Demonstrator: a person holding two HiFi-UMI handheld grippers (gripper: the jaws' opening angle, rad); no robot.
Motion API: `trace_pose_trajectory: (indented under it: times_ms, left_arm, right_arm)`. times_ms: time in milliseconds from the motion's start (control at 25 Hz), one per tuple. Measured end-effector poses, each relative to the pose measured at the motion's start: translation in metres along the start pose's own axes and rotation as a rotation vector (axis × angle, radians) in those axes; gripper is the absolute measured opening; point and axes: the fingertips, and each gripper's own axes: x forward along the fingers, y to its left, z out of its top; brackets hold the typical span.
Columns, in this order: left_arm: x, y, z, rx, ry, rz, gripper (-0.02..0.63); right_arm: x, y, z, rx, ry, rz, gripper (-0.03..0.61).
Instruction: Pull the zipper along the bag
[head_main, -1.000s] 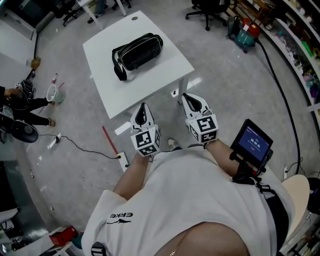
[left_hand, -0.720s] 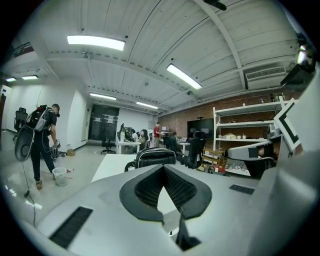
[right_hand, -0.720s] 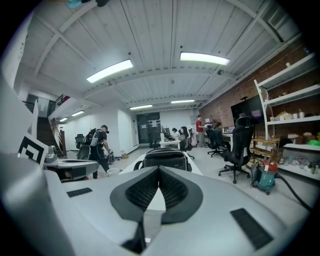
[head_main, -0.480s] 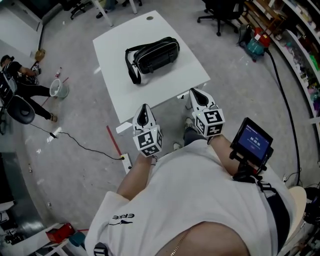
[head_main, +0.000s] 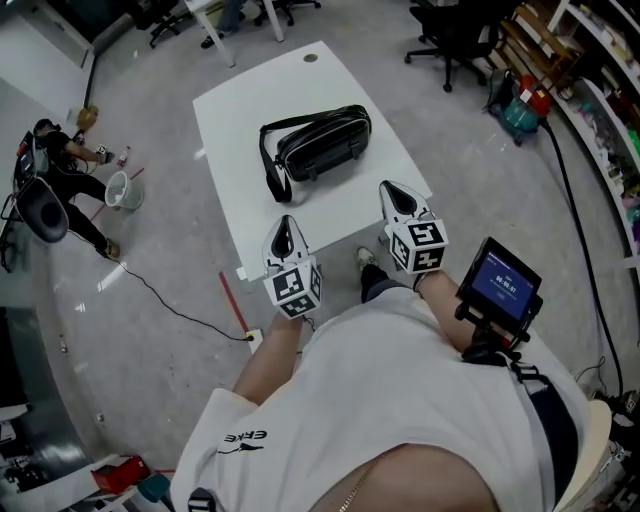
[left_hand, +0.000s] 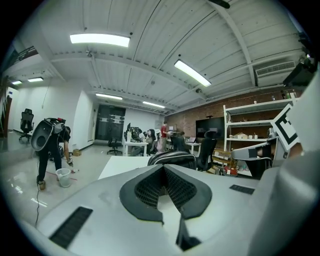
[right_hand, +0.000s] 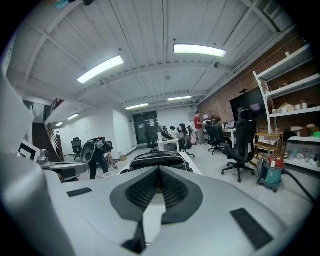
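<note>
Fingers (left_hand: 149, 190) of the left gripper (left_hand: 162, 167) were clenched on nothing in the left gripper view, with the black bag (left_hand: 172, 158) ahead on the white table (left_hand: 120, 167). In the right gripper view, the right gripper (right_hand: 159, 168) was likewise closed and empty. In the head view, both hovered at the table's near edge, apart from the bag

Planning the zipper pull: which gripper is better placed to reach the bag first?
Probably right: the right gripper sits farther forward and the glossy black bag lies straight ahead of its shut fingers; the left gripper, also shut, faces its strap.
</note>
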Motion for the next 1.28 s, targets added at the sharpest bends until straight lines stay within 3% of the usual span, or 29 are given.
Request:
trace_pose_trajectory:
  times_ms: [440, 720, 1000, 1280]
  left_arm:
    - [0.081, 0.004, 0.000, -0.013, 0.037, 0.059, 0.003]
    - [0.170, 0.015, 0.005, -0.030, 0.071, 0.103, 0.003]
    - [0.165, 0.024, 0.007, -0.028, 0.078, 0.142, 0.003]
    - [0.151, 0.034, 0.017, -0.010, 0.079, 0.179, 0.003]
  right_arm:
    - [0.069, -0.061, 0.015, 0.029, 0.017, 0.024, 0.005]
    - [0.146, -0.113, 0.021, 0.066, 0.055, 0.023, 0.005]
    - [0.152, -0.117, 0.008, 0.135, 0.079, 0.039, 0.005]
    - [0.155, -0.122, -0.004, 0.273, 0.079, 0.053, 0.006]
